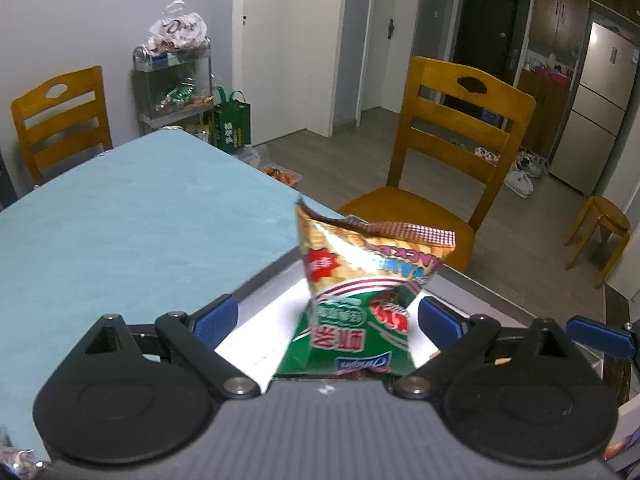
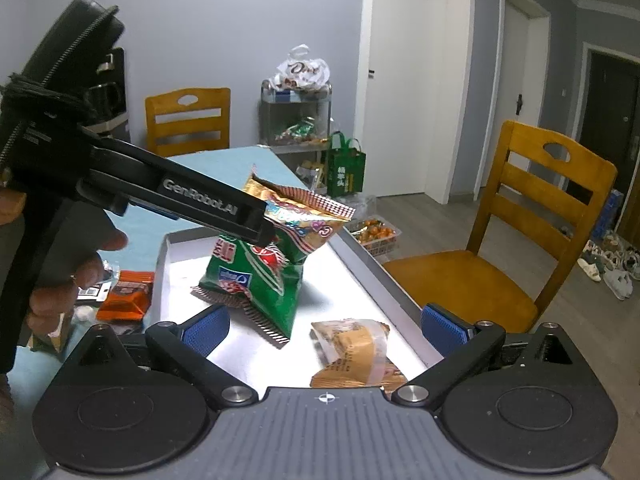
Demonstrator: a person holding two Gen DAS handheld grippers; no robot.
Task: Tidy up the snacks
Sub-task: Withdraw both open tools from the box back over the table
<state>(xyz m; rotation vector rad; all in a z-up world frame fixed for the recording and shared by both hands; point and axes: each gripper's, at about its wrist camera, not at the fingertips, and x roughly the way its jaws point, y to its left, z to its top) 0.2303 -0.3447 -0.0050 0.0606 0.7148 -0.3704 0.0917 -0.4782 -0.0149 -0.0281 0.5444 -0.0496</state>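
Green-and-gold snack bag (image 2: 256, 272) — stood upright on the tray (image 2: 360, 276), long axis vertical; left hand-held gripper (image 1: 324, 320) marked "GenRobot.AI", jaws spread, pads clear of it — right hand-held gripper (image 2: 324, 328) released.

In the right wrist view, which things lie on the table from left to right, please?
Orange packet → green snack bag → tan wrapped snack. The last two lie in the metal tray.

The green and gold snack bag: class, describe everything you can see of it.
The green and gold snack bag is glossy crinkled foil with red lettering and zigzag sealed ends. It stands tilted in the metal tray, bottom edge on the tray floor. The left gripper is open around it; whether a finger touches the bag is unclear.
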